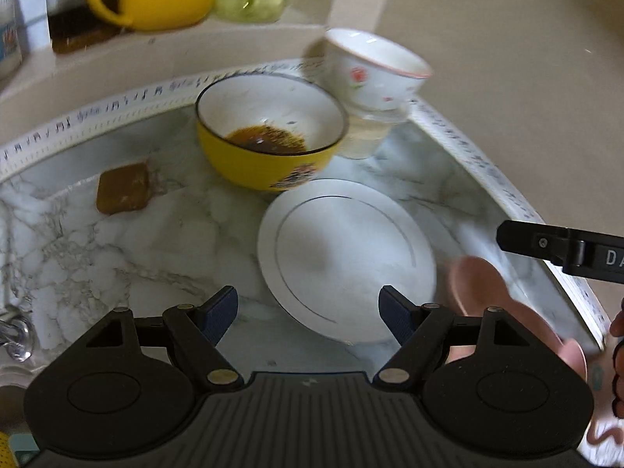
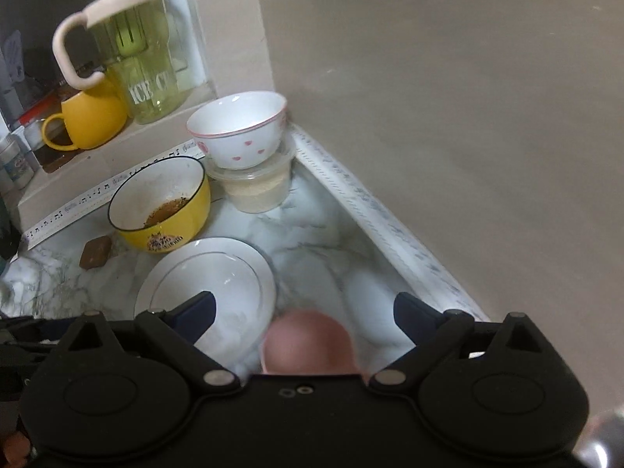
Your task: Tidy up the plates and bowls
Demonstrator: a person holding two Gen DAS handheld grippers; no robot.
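Observation:
A white plate (image 1: 343,257) (image 2: 210,284) lies on the marble counter (image 1: 117,241). Behind it stands a yellow bowl (image 1: 269,132) (image 2: 163,202) with brown residue inside. A white bowl with pink hearts (image 1: 374,70) (image 2: 241,132) sits on a clear plastic tub (image 2: 257,187) in the corner. My left gripper (image 1: 308,312) is open and empty, just in front of the plate. My right gripper (image 2: 304,312) is open over the counter to the plate's right; part of it shows in the left wrist view (image 1: 561,249). A blurred pink spoon-like thing (image 1: 491,296) (image 2: 308,343) lies beneath the right gripper.
A brown square block (image 1: 123,189) (image 2: 95,251) lies left of the yellow bowl. A yellow mug (image 2: 89,121) and a green bottle (image 2: 136,58) stand on a ledge behind. A white patterned strip (image 2: 370,202) edges the counter against the beige wall.

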